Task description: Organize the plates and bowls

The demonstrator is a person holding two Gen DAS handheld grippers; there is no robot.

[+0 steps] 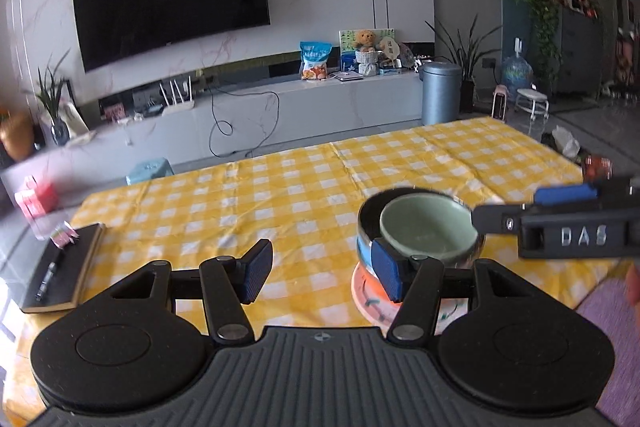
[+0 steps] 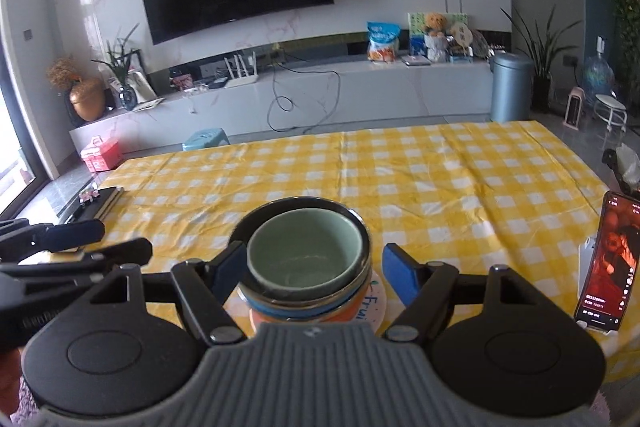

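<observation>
- Right wrist view: the right gripper (image 2: 316, 269) has its two blue pads spread wide, one on each side of the green bowl (image 2: 306, 253), and they grip nothing.
- The green bowl sits inside a steel bowl (image 2: 362, 247), and this one rests on a stack (blue and orange layers) on a white plate (image 2: 378, 301).
- Left wrist view: the left gripper (image 1: 322, 275) is also wide open, just left of the green bowl (image 1: 428, 231); its right pad stands in front of the stack.
- The yellow checked tablecloth (image 2: 440, 179) lies under the plate.
- A phone (image 2: 608, 263) leans upright, well to the right of the green bowl.
- A dark notebook (image 1: 60, 267) lies far to the left of it.
</observation>
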